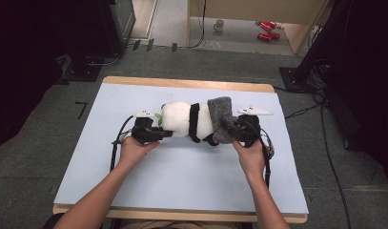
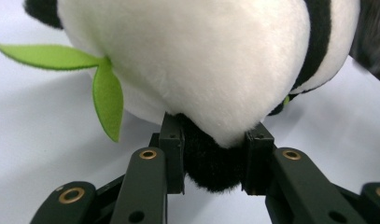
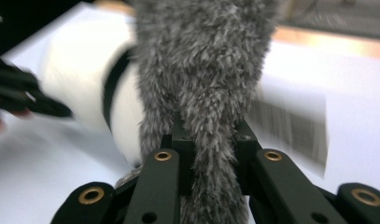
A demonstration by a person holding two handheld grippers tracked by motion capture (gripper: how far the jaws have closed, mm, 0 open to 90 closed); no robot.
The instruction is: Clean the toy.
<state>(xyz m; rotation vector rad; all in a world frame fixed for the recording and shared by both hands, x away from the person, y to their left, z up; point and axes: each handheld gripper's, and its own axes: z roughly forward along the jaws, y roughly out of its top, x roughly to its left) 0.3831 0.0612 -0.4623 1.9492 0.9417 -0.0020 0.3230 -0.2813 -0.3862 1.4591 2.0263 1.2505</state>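
Observation:
A white and black plush panda (image 1: pixel 187 119) lies on its side in the middle of the table. My left gripper (image 1: pixel 159 134) is shut on a black furry part of the plush panda (image 2: pixel 211 163), with green felt leaves (image 2: pixel 103 88) to the left. A grey fuzzy cloth (image 1: pixel 221 117) drapes over the panda's right end. My right gripper (image 1: pixel 234 130) is shut on a bunched fold of the grey fuzzy cloth (image 3: pixel 211 140). The white body with its black band (image 3: pixel 110 88) lies behind the cloth, blurred.
A pale blue sheet (image 1: pixel 182 176) covers the table, with a wooden edge (image 1: pixel 182 83) at the back. Cables trail from both grippers. On the floor behind stand a mug (image 1: pixel 219 25) and red cans (image 1: pixel 267 29). Dark equipment stands left and right.

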